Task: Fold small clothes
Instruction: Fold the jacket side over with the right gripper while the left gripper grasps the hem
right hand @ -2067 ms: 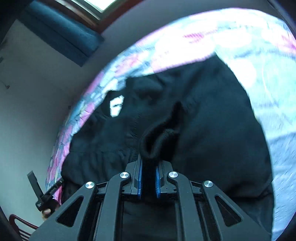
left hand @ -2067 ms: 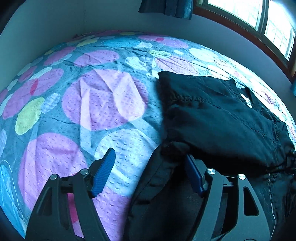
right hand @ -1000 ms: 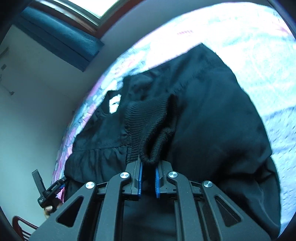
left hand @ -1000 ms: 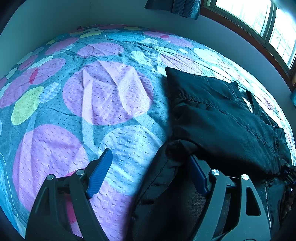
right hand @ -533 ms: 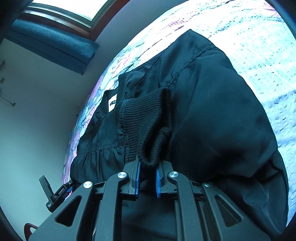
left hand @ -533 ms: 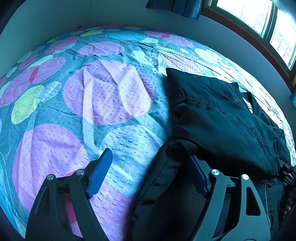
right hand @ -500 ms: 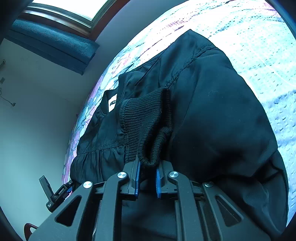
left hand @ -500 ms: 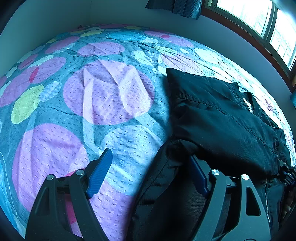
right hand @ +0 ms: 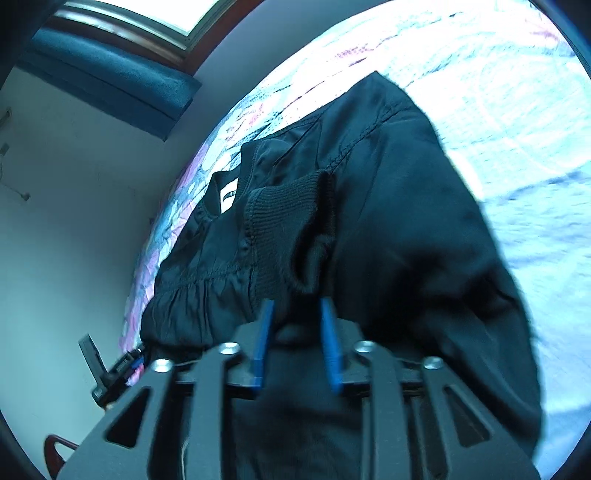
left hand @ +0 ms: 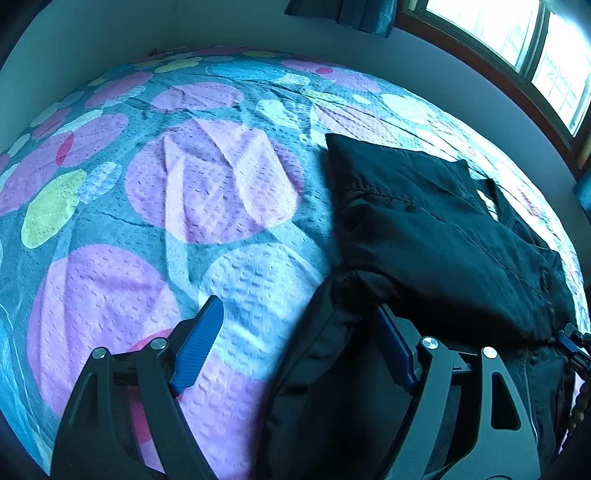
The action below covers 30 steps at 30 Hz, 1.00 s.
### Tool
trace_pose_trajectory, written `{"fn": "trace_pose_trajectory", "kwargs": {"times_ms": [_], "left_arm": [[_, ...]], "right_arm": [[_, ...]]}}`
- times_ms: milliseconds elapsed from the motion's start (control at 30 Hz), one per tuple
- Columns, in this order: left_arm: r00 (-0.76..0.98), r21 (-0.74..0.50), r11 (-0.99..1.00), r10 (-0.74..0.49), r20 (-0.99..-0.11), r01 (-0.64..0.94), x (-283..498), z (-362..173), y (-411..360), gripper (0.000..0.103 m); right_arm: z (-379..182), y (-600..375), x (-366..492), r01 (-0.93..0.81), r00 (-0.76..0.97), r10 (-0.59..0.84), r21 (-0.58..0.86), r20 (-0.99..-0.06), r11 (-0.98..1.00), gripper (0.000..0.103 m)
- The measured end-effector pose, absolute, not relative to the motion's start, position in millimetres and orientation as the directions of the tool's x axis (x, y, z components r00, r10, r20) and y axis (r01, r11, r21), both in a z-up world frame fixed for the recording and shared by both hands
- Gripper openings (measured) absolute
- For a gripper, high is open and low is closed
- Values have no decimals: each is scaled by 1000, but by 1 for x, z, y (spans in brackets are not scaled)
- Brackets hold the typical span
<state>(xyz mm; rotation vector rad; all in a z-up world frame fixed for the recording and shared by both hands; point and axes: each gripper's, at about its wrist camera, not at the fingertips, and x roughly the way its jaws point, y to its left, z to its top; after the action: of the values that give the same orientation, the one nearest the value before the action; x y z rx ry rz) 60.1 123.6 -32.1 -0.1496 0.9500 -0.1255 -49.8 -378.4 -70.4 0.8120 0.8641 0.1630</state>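
Note:
A small black jacket lies on a bed with a bedspread of pastel circles; one sleeve is folded across its body. My left gripper is open at the jacket's near left edge, its right finger against the cloth and its left finger over the bedspread. In the right wrist view the jacket fills the middle, with a ribbed cuff lying on it and a white neck label. My right gripper is open just below the cuff, holding nothing.
The bed meets pale walls at the back. A window with a brown frame and blue curtain stands beside it. The left gripper's tip shows at the lower left of the right wrist view.
My right gripper has opened and let go of the ribbed cuff, which now lies on the jacket. The left gripper has stayed open in place.

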Motion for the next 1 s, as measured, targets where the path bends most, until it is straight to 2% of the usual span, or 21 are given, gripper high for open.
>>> {"fn": "trace_pose_trajectory", "kwargs": {"times_ms": [67, 167, 300, 400, 567, 800, 1000], "left_arm": [[565, -222, 972, -222, -795, 69, 49, -28, 132, 79], [531, -267, 958, -279, -800, 101, 24, -25, 147, 79], [468, -354, 923, -382, -797, 151, -22, -23, 169, 79], [377, -476, 861, -507, -775, 179, -58, -26, 186, 79], [239, -680, 708, -706, -667, 191, -109, -31, 192, 79], [152, -628, 717, -686, -711, 302, -135, -38, 145, 79], [158, -652, 697, -710, -687, 298, -139, -43, 128, 80]], "right_arm": [[-60, -382, -68, 167, 663, 418, 667, -621, 726, 45], [-50, -393, -102, 160, 674, 388, 637, -629, 754, 49], [-51, -408, -151, 181, 662, 375, 624, -649, 760, 50], [-58, -416, -185, 186, 646, 394, 636, -653, 749, 50], [-68, -421, -230, 170, 636, 440, 672, -634, 721, 50], [-78, -422, -259, 111, 632, 551, 767, -545, 632, 53], [-85, -413, -268, 88, 606, 582, 772, -543, 629, 56]]}}
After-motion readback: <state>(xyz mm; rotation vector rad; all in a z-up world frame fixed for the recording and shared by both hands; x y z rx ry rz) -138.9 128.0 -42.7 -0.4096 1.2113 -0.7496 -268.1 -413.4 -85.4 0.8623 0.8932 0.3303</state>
